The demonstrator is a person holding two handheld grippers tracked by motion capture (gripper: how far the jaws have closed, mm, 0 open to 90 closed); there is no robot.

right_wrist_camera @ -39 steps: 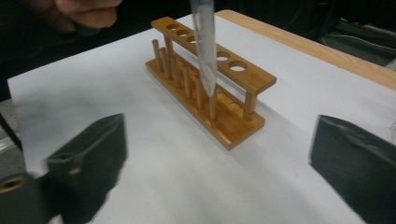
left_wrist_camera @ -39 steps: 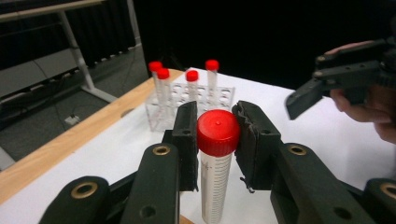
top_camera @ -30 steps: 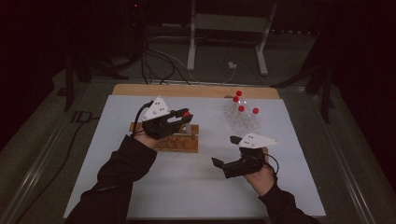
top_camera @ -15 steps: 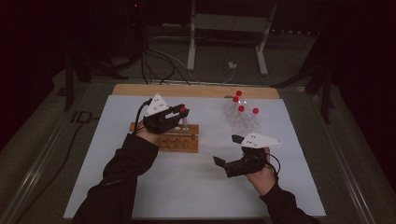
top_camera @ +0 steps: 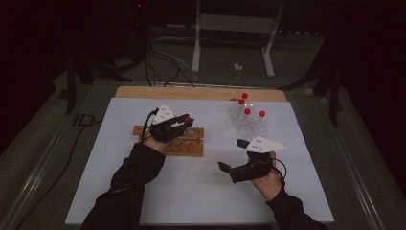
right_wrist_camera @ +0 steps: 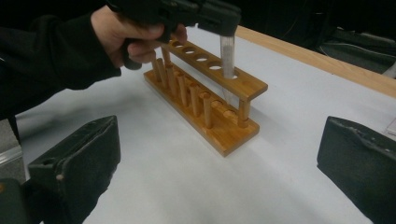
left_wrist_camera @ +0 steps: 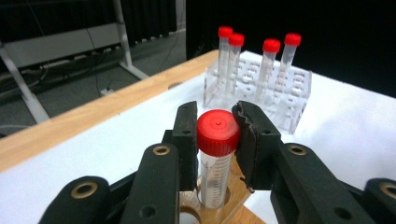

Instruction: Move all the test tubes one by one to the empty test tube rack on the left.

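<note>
My left gripper point(left_wrist_camera: 217, 122) is shut on a clear tube with a red cap point(left_wrist_camera: 215, 177), its pads just under the cap. The tube stands upright through the end hole of the wooden rack point(right_wrist_camera: 205, 112); in the right gripper view the tube point(right_wrist_camera: 227, 56) passes the top bar and its tip hangs just above the base. From above, the left gripper point(top_camera: 184, 122) hovers over the rack's point(top_camera: 189, 145) right end. My right gripper point(top_camera: 225, 167) rests low over the white table, jaws pointing left. It is open point(right_wrist_camera: 219, 149) with nothing between its pads.
A clear plastic rack point(top_camera: 246, 125) holding several red-capped tubes point(left_wrist_camera: 271, 70) stands at the back right of the white mat point(top_camera: 191, 201). A wooden table edge point(top_camera: 201, 93) runs along the back. Cables and a stand base lie on the floor beyond.
My left gripper has come down and slightly right with the tube, bringing it into the wooden rack's end hole. The right gripper has stayed in place.
</note>
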